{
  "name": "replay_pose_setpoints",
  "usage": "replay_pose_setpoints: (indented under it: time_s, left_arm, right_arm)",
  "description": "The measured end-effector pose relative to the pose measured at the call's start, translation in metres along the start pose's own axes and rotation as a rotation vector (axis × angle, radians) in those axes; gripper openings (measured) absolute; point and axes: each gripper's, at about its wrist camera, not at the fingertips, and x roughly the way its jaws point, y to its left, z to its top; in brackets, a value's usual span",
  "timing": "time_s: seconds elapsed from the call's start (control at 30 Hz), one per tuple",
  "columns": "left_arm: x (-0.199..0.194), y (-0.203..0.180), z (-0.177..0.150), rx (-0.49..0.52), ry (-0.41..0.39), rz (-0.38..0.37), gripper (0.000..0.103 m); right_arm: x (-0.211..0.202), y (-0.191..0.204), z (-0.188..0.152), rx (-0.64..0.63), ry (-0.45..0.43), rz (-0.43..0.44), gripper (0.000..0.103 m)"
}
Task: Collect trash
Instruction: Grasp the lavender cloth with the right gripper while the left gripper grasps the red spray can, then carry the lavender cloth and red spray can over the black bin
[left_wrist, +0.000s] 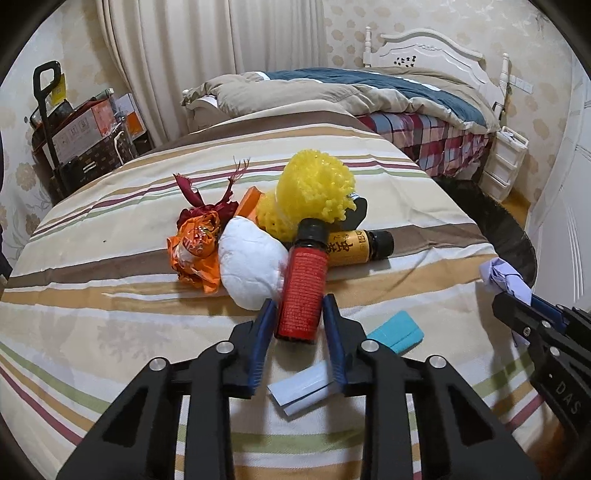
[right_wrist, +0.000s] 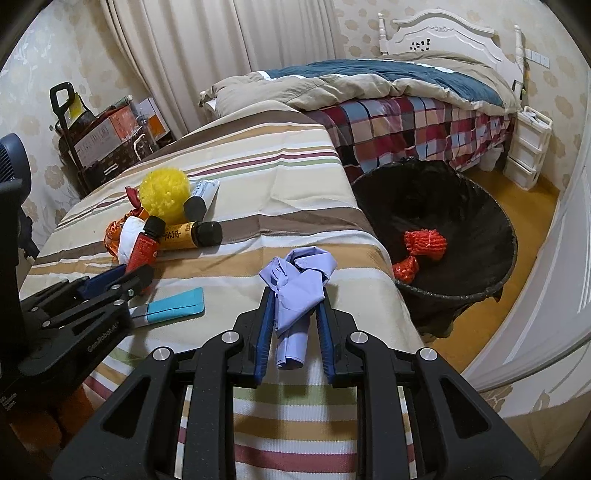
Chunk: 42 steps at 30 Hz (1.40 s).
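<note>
My left gripper (left_wrist: 300, 304) is shut on a red bottle with a black cap (left_wrist: 303, 284), at the near edge of a trash pile on the striped cloth (left_wrist: 110, 295). The pile holds a white wad (left_wrist: 247, 262), an orange wrapper (left_wrist: 194, 254), yellow foam netting (left_wrist: 314, 184) and a yellow bottle (left_wrist: 354, 245). My right gripper (right_wrist: 295, 301) is shut on a crumpled lilac paper (right_wrist: 299, 284) above the cloth, left of the black-lined trash bin (right_wrist: 443, 206). The bin holds red netting (right_wrist: 424, 242).
A teal card (right_wrist: 173, 304) and a folded white paper (left_wrist: 299, 387) lie on the cloth near the left gripper. A bed with a plaid sheet (right_wrist: 406, 122) stands behind. White drawers (right_wrist: 526, 151) stand at the right, boxes and a trolley (right_wrist: 96, 140) at the left.
</note>
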Motion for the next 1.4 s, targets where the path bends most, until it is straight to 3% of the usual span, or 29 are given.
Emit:
replay_pose_setpoints:
  time_s: [0.6,1.4]
  left_arm:
    - [-0.029,-0.003,-0.003,0.016,-0.084,-0.027,0.028]
    - [-0.038,-0.019,0.020,0.021,-0.169,-0.104,0.028]
  right_arm:
    - [-0.006,0.003,0.003,-0.009,-0.021,-0.001,0.022]
    - [-0.023,-0.012,0.021,-0.014,-0.081,-0.083,0.022]
